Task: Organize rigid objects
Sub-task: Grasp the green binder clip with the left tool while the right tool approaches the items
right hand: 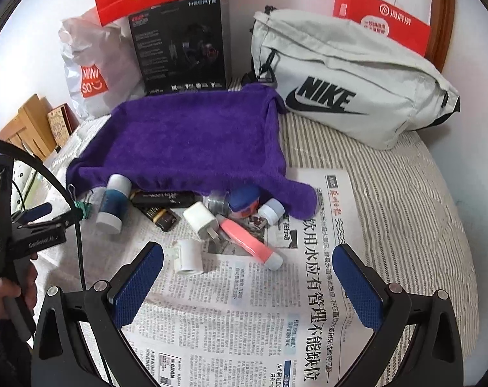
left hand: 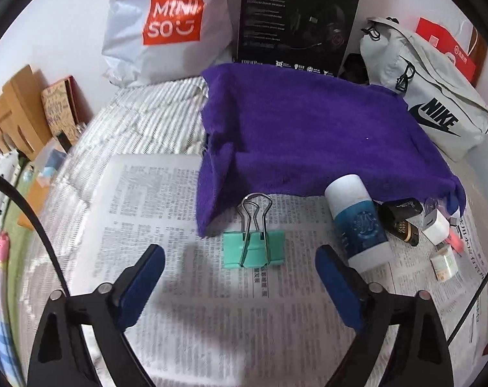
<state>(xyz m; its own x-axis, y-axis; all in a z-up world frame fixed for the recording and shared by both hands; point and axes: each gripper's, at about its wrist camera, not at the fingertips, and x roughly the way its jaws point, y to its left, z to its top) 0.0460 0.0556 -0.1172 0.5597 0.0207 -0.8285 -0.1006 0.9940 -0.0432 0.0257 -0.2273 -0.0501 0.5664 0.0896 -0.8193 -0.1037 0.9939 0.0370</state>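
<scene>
Two grippers, both spread wide, both empty. Left gripper (left hand: 239,259) hovers over a green binder clip (left hand: 253,247) lying on newspaper (left hand: 186,200) beside the purple towel (left hand: 308,129). Right gripper (right hand: 249,271) faces a white cylinder (right hand: 189,256) and pink tube (right hand: 250,242).

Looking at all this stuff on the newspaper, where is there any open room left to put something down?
The top of the purple towel is bare. So is the newspaper between the right hand-held gripper and the pink tube. In the left view, the newspaper left of the green binder clip is free. It is crowded along the towel's front edge, around the white charger plug.
</scene>
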